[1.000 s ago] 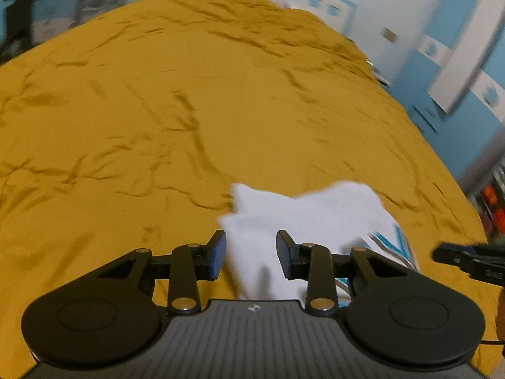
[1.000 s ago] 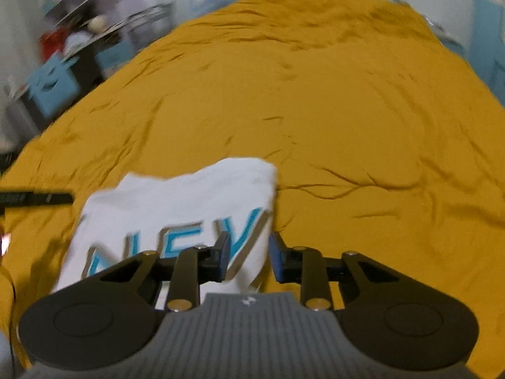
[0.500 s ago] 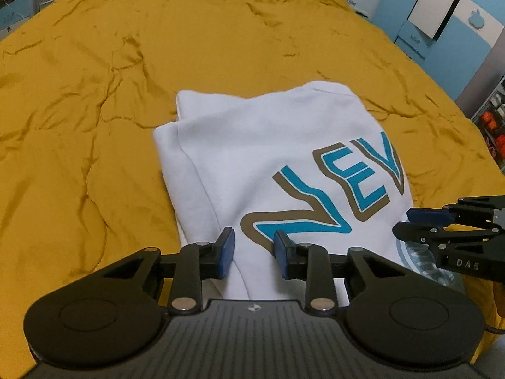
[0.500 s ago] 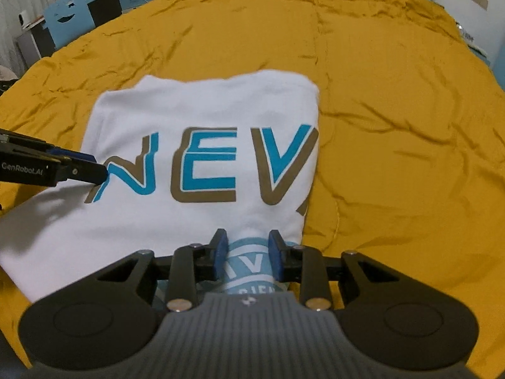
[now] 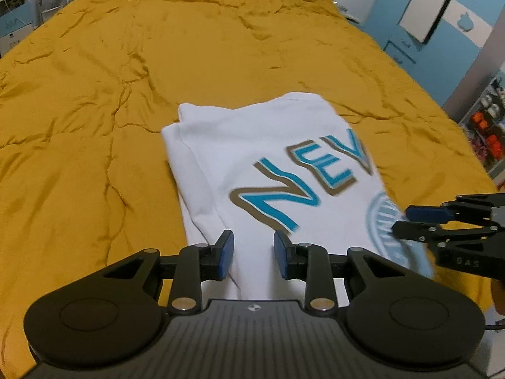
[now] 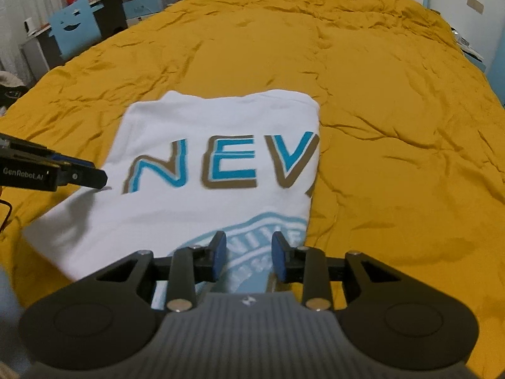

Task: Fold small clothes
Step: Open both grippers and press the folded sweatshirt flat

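Mustard-yellow bedding (image 5: 132, 101) covers a wide bed and fills most of both views, heavily creased, with blue-and-white furniture and a cluttered desk (image 6: 104, 3) at the room's edges. On it lies a white T-shirt (image 5: 252, 158), already partly folded: its left side shows doubled edges, and the print reading "NEV" (image 6: 221, 167) is cut off at the right fold, with a pale blue round emblem (image 6: 268, 230) nearer the person.

The left gripper (image 5: 251, 257) hangs over the shirt's near left part, its jaws narrowly apart with white cloth showing between the blue pads; no pinched ridge of fabric is visible there, so I judge it is not holding. The right gripper (image 6: 246, 259) sits over the emblem at the near right; its jaws are opening, with the printed cloth between them and the pads apparently off it. Each tool also shows at the edge of the other's view, low and close to the shirt.

Judging by this, the shirt is in the middle of being folded, with a near-to-far fold probably still to come. The risks lie in the grip: narrow jaws might catch only the top layer, so lifting would peel the side folds apart instead of carrying the whole stack. Uneven lifting by the two hands would skew the fold, and the soft, wrinkled quilt could drag along or let the shirt slide.
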A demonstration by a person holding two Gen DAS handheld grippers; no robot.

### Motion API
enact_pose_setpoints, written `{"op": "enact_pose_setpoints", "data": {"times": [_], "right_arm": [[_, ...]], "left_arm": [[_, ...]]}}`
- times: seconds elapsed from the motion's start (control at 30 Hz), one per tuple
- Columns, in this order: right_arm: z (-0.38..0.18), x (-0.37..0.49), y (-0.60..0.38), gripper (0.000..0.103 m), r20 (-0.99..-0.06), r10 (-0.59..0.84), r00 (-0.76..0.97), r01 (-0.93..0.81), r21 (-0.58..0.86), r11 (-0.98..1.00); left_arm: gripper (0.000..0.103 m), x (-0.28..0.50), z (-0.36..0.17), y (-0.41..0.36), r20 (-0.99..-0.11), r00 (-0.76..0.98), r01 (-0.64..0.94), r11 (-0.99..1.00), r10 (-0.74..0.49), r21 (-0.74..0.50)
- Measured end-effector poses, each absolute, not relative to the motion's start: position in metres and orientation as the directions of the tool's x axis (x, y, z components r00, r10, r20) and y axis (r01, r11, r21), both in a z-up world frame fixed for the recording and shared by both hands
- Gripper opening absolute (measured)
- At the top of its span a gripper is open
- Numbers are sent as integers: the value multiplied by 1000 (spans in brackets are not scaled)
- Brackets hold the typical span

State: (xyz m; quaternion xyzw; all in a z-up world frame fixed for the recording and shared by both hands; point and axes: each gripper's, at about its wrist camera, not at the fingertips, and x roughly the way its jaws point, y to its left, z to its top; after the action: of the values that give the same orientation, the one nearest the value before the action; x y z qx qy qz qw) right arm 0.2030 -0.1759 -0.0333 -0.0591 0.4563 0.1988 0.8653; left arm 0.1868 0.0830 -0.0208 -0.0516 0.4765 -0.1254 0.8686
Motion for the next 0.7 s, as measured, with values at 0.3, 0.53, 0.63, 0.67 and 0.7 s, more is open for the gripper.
{"op": "enact_pose_setpoints", "data": {"times": [0.3,0.53,0.63,0.67,0.7], "right_arm": [[-15,145,-185,31,-798,295,525,-406,70,911],[-28,130,-187,36,-744,279,607,-362,54,931],[-40,127,-185,35,-750,269,604,-352,52,935],[-43,125,-184,35,-753,265,602,-355,45,934],[-47,123,-183,35,-753,261,604,-361,34,932]], "left_arm": [[35,131,2,73,-790,554,173,964,-263,-200],[35,124,-16,62,-738,622,172,966,-260,-195],[35,124,-32,58,-766,604,167,975,-220,-149],[34,123,-36,58,-772,598,168,975,-217,-144],[34,123,-40,59,-775,593,167,975,-217,-145]]}}
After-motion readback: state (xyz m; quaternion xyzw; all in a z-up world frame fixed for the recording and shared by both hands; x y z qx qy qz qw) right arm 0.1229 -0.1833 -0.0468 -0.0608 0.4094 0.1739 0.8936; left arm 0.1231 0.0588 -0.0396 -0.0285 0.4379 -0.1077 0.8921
